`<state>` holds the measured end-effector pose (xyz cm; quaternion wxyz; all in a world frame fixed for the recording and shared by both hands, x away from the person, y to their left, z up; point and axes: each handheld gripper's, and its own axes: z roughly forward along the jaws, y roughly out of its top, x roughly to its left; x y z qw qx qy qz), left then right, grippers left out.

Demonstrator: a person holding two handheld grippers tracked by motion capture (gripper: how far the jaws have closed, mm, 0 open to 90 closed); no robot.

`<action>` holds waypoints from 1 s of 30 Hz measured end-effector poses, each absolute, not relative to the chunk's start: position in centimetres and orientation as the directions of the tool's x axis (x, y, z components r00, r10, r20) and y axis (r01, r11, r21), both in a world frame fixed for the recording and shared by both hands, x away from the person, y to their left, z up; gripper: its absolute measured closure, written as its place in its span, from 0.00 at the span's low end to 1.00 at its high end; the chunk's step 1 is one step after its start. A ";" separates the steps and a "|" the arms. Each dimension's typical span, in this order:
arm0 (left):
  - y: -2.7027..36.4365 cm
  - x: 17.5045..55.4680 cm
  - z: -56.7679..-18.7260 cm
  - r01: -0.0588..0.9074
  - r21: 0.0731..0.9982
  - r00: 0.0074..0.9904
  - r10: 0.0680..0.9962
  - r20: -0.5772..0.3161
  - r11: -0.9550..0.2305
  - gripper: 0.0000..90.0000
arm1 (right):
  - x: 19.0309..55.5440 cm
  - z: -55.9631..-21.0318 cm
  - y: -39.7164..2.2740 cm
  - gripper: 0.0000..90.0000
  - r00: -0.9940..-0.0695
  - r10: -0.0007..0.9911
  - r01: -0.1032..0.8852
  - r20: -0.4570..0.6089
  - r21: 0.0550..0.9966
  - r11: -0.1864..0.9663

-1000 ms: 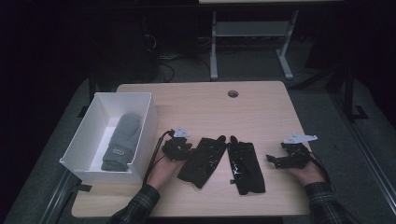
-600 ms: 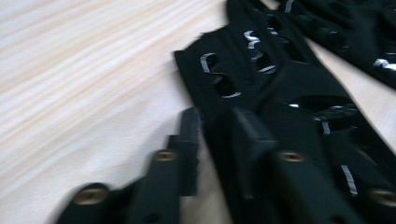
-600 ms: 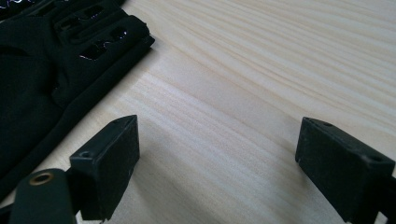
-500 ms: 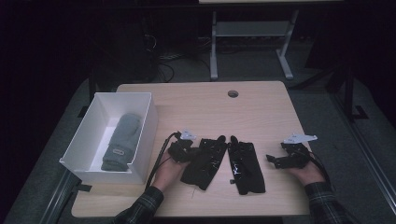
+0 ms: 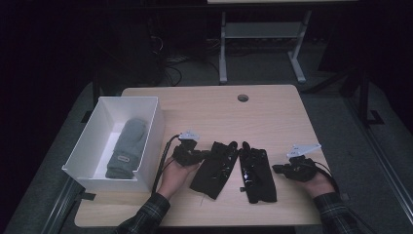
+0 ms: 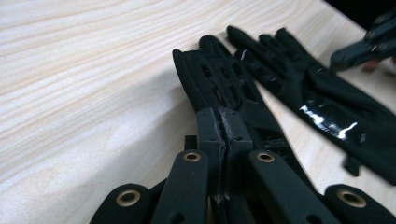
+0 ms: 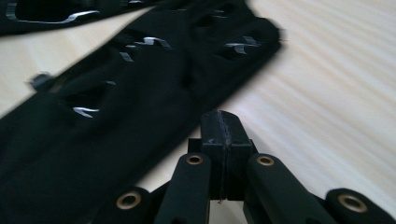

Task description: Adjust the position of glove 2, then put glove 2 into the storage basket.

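Two black gloves lie side by side on the counter (image 5: 272, 117), toward its six o'clock edge, fingers pointing to twelve. The left glove (image 5: 214, 168) is tilted, its cuff swung toward seven o'clock; the right glove (image 5: 256, 173) lies nearly straight, with glossy patches on its surface. Their fingertips sit just beside each other, the cuffs a little further apart.

The left gripper (image 5: 203, 155) sits at nine o'clock of the left glove. Its jaws have just been closing and now stand together. In the left gripper view they meet at the edge of that glove (image 6: 219, 88), which looks lifted into a ridge there, though whether cloth is caught between the pads cannot be told.

The right gripper (image 5: 276, 168) sits at three o'clock of the right glove, just beside its edge. Its jaws have just been closing too; in the right gripper view they are pressed together with nothing between them, over bare wood beside that glove (image 7: 116, 126).

Further out, at nine o'clock on the counter, stands a white box (image 5: 92, 146) holding a grey mitten (image 5: 125, 146). Near the twelve o'clock edge is a round cable hole (image 5: 242, 98).
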<state>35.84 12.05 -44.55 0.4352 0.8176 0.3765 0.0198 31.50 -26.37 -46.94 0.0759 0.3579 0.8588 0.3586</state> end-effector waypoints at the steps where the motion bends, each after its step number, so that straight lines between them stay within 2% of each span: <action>1: 12.1 35.8 -44.4 0.602 0.728 0.713 0.631 -0.305 -0.328 0.98 | 31.4 -46.9 -26.0 1.00 -0.736 0.662 0.565 0.138 0.664 0.489; 14: 12.7 36.0 -43.5 0.621 0.744 0.699 0.603 -0.385 -0.245 0.98 | 30.8 -46.7 -22.8 1.00 -0.818 0.552 0.503 0.161 0.665 0.552; 30: 11.6 35.9 -42.0 0.615 0.759 0.717 0.552 -0.426 -0.213 0.98 | 31.3 -46.5 -19.9 1.00 -0.846 0.502 0.475 0.177 0.679 0.560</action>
